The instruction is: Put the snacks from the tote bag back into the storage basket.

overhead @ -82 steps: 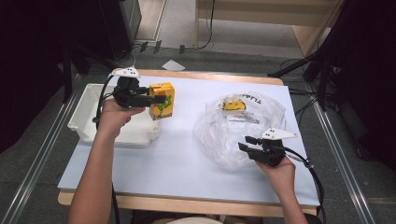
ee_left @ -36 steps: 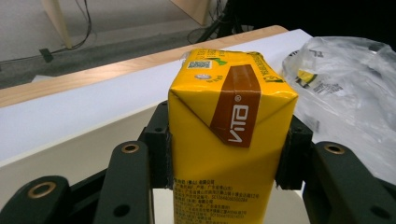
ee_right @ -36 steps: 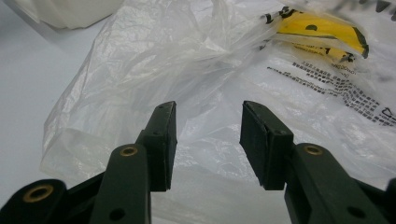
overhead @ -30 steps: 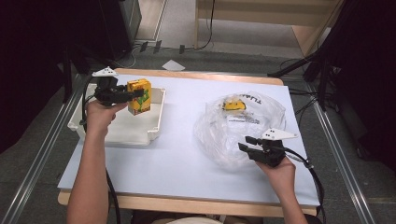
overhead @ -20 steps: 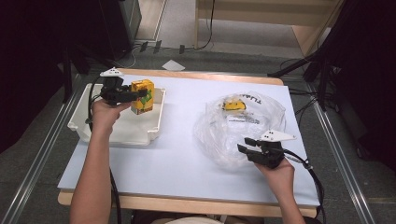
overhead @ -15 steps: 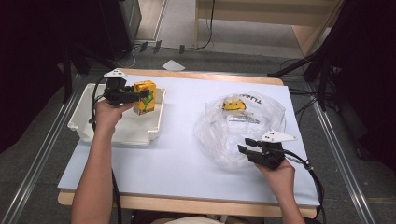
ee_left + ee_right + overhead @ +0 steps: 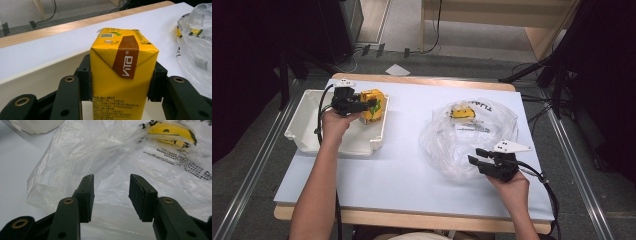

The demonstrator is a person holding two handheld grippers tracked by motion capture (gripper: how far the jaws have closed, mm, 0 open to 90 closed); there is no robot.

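A yellow Vita drink carton (image 7: 373, 106) (image 7: 122, 75) is clamped between the jaws of my left gripper (image 7: 368, 104) (image 7: 122, 87), upright, just inside the right end of the white tray (image 7: 307, 125). Both pads press on the carton's sides. My right gripper (image 7: 473, 159) (image 7: 111, 195) stands open at the near edge of a crumpled clear plastic bag (image 7: 472, 137) (image 7: 100, 157); film lies behind the gap, and the pads press on nothing. Inside the bag's far side lies another yellow carton (image 7: 462, 112) (image 7: 172, 133).
A pale blue mat (image 7: 402, 170) covers the wooden table (image 7: 422, 80), whose far and near edges show. The tray's cream rim (image 7: 37, 72) runs right behind the held carton. Cables (image 7: 319, 117) trail from both grippers. A dark floor with metal rails surrounds the table.
My left gripper has sunk with the carton and shifted slightly right, down into the tray's right end. The right gripper has stayed put at the bag.
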